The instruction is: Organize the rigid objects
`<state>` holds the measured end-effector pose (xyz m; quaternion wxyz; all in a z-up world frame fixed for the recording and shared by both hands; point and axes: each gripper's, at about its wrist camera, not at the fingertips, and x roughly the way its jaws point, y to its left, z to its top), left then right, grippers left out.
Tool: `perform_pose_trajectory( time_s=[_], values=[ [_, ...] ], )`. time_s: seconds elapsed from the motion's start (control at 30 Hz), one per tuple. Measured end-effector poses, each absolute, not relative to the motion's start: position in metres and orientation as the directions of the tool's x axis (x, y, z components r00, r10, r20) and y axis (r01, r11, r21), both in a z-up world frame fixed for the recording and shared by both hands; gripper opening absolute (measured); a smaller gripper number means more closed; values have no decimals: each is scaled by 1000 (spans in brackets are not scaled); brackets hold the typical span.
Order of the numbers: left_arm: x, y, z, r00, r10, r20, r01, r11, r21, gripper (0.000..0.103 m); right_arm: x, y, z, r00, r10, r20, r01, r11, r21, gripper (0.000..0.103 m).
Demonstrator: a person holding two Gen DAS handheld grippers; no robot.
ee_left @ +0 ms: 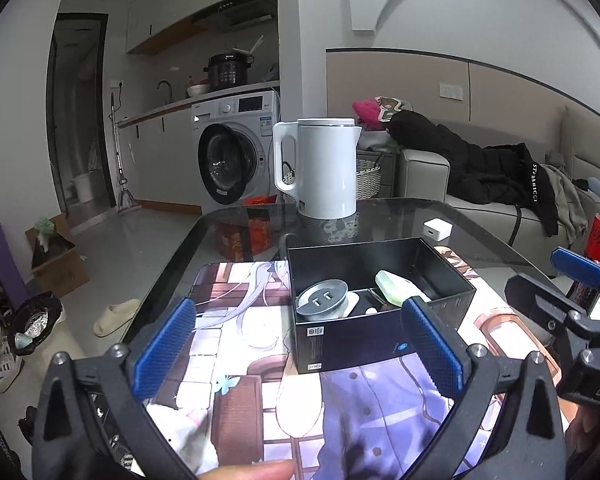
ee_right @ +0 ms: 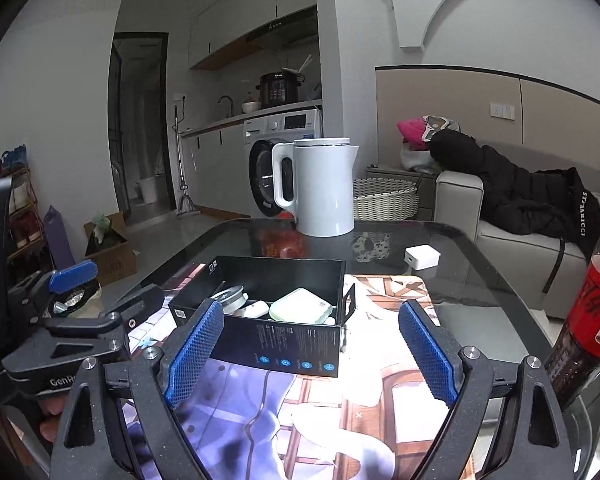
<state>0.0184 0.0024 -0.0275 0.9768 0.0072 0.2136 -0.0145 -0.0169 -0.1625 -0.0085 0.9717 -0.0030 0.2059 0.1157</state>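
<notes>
I see a black open box [ee_left: 380, 300] on an illustrated mat [ee_left: 240, 320] on my glass counter [ee_left: 480, 236]. Inside the box lie a round metal kettle base [ee_left: 322, 303] at the left and a pale green flat case [ee_left: 396, 289] to its right; in the right wrist view a small white piece [ee_right: 254, 309] sits between them. My left gripper [ee_left: 304, 346] hovers near the box's near left side, jaws apart and holding nothing. My right gripper [ee_right: 312, 354] hovers at the box's near right, jaws apart too, holding nothing. Farther off stand a white electric kettle [ee_left: 324, 168] and a small white charger [ee_left: 437, 230]. A cola bottle [ee_right: 588, 316] stands at the far right.
</notes>
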Motion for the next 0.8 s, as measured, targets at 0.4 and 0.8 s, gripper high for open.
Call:
perform_pose_trajectory(
  time_s=[0.4,0.8],
  values=[
    [13,3,-24,914,-12,-406,20,1000,16,103,-18,-159,-10,891,227,-394,-236,971,27,91],
    [13,1,-22,913,-14,-407,21,1000,14,103,-17,-157,-12,889,234,-393,-244,969,26,91]
  ],
)
